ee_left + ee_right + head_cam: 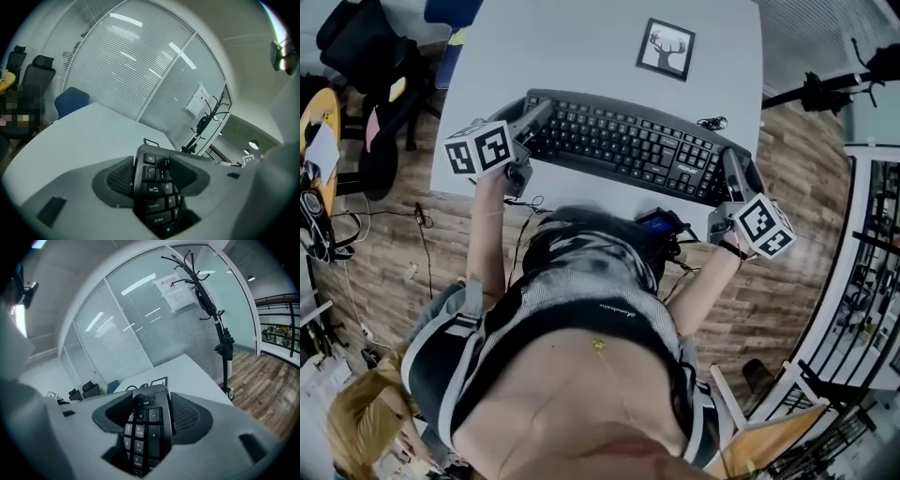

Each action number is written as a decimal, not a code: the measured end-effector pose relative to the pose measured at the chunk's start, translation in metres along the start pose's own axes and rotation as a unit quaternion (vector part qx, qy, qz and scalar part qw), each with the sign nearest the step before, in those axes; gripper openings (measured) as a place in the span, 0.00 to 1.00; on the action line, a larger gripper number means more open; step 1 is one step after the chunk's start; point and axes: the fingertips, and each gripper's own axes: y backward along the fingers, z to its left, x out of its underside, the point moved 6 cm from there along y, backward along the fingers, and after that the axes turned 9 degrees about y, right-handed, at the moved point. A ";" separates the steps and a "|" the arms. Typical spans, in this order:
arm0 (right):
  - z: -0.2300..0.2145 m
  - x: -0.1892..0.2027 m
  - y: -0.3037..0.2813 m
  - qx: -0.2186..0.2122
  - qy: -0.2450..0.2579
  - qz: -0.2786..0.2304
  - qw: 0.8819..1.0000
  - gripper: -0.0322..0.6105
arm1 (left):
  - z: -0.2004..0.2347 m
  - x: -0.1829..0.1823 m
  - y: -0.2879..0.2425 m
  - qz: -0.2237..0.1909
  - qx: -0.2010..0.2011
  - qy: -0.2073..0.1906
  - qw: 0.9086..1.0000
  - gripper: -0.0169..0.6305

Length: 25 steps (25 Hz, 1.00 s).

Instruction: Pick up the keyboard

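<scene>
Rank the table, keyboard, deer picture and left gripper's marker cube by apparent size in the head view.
1. table
2. keyboard
3. deer picture and left marker cube: about alike. The cube sits nearer the camera, so I won't rank them.

Matt black plastic on the keyboard (pixel 628 145), smooth matt pale grey on the table (pixel 572 47), grained wood planks on the floor (pixel 797 169), finely textured dark pads (pixel 119 177) in smooth grey plastic on the left gripper (pixel 149 171).

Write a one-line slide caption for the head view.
Head view: left gripper and right gripper clamp opposite ends of the black keyboard at a grey table.
</scene>
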 end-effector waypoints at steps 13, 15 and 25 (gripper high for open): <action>0.001 0.001 0.002 0.003 -0.002 -0.002 1.000 0.44 | 0.000 -0.002 -0.001 0.002 0.005 -0.001 1.000 0.38; 0.001 0.002 0.002 0.004 -0.002 -0.001 1.000 0.44 | -0.001 -0.002 -0.002 0.002 0.005 -0.002 1.000 0.38; -0.001 0.002 0.000 0.002 -0.001 0.003 1.000 0.44 | 0.001 0.003 -0.003 0.009 0.005 0.007 1.000 0.38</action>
